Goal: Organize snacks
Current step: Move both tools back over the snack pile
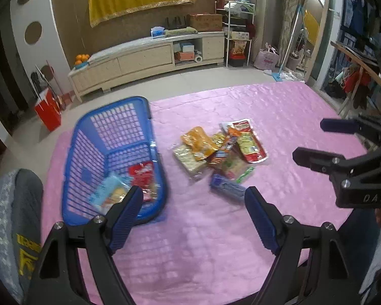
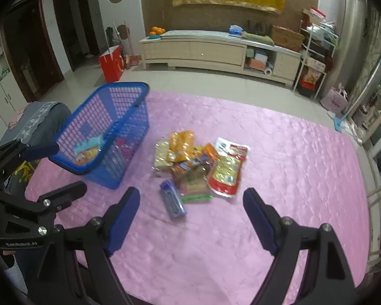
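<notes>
Bench: the bench [image 1: 279, 117] wore a pink quilted cover and carried everything.
Basket: a blue plastic mesh basket [image 1: 78, 152] stood on the bench's left part, with a red packet [image 1: 142, 171] and a light blue packet [image 1: 109, 194] lying on its floor.
Snack pile: a heap of snack packets [image 2: 190, 160] lay mid-bench, just right of the basket and apart from it; a red-edged pouch [image 2: 227, 172] sat on its right side, an orange packet [image 2: 180, 145] at its far side.
Purple packet: a small blue-purple packet [image 2: 172, 199] lay at the pile's near edge, closest to both tools.
Left tool: the left tool [image 1: 194, 198] hung above the bench in front of the basket's near corner, pointed forward and down, fingers spread wide, gripping nothing.
Right tool: the right tool [image 2: 191, 198] hung over the near bench, aimed at the purple packet, fingers spread wide and empty, clear of the packets.
</notes>
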Demonstrator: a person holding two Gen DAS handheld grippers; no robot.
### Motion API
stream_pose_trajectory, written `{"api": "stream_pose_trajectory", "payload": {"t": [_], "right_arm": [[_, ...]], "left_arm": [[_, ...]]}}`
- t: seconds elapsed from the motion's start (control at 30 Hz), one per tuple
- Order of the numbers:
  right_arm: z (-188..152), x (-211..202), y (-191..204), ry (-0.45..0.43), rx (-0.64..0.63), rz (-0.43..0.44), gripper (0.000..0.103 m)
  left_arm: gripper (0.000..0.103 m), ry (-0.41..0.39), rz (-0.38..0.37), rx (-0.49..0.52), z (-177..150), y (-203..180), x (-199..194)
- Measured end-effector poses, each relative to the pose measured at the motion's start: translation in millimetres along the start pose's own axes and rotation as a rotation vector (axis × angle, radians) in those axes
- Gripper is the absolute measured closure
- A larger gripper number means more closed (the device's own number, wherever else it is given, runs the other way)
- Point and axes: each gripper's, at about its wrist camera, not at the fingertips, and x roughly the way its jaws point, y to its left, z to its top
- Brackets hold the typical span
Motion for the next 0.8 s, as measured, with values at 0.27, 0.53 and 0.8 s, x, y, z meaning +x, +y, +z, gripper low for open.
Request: {"api": "stream_pose_trajectory", "payload": {"t": [0.27,0.53,0.8], "right_arm": [[-18,7,-37,0.019,0.048,0.007,0.017],[-30,30,-55,0.055,0.055,0.010,0.017],[-38,66,-75,0.105,0.101,0.012,0.017]], "left_arm": [[0.023,0.028,-0.014,-0.074,-2,-27,29],[0.023,0.083,-0.005,-0.075,-6,-46,61],[0.023,0.167,0.012,-0.170,-9,-45,103]]}}
